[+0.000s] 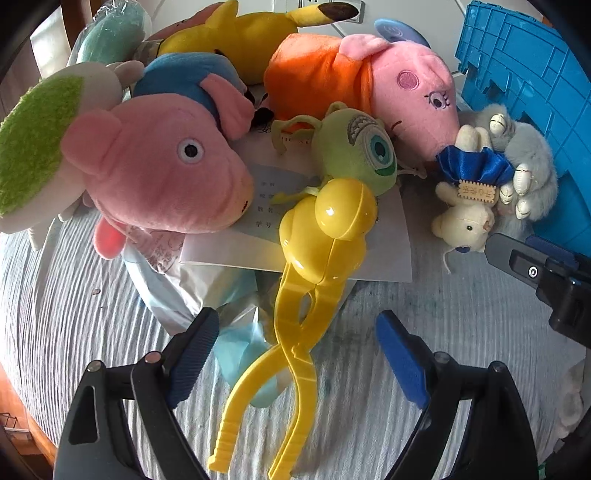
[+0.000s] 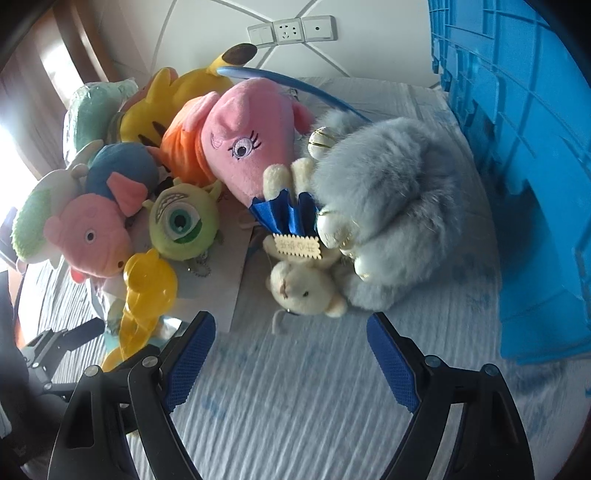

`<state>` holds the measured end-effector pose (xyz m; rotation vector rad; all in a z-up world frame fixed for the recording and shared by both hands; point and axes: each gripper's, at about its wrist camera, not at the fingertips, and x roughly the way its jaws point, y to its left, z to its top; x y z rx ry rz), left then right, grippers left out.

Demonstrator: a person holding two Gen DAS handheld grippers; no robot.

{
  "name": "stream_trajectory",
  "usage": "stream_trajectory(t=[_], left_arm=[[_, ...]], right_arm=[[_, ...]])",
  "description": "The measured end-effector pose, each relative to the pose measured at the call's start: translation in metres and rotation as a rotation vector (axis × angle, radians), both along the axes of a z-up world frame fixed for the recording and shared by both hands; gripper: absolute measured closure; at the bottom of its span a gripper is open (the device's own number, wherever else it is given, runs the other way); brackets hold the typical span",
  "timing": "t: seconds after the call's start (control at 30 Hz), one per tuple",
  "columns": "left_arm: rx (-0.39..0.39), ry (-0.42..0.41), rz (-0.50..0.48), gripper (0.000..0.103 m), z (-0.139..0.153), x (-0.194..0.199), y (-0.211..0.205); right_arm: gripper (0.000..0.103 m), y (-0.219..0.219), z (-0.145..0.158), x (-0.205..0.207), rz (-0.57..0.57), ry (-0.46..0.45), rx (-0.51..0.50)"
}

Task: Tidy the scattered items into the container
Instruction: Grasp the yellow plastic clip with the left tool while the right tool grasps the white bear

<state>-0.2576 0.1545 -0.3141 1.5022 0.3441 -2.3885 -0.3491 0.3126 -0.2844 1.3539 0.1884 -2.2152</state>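
Your left hand-held gripper [image 1: 295,354] stands wide and empty, its jaws either side of the handles of the yellow plastic tongs [image 1: 295,317]; close on the paired handles below the moulded cups, squarely, so they do not swivel out. Your right hand-held gripper [image 2: 291,354] is also wide and holds nothing, with the small cream bear [image 2: 303,286] just beyond its tips and touching the grey furry toy [image 2: 391,206]. Take the bear by its body, not the blue ribbon. The blue crate [image 2: 517,166] waits on the right, close by. The toys lie heaped on a ribbed pale cloth [image 2: 295,406], probably over a round table; a white wall with sockets [image 2: 291,29] stands behind.
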Motion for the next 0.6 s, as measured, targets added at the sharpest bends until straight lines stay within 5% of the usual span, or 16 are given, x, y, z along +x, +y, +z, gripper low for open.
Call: stream_trajectory(t=[0.27,0.6], left_arm=[[0.017,-0.009,-0.017,0.015,-0.013,-0.016,-0.004],[-0.051,-0.033,-0.024,0.040,-0.022,-0.026,0.001]], right_arm=[[0.017,-0.015,-0.016,-0.020,-0.001,-0.005,0.033],[0.029,-0.027,-0.051,-0.035,0.004,-0.022,0.088]])
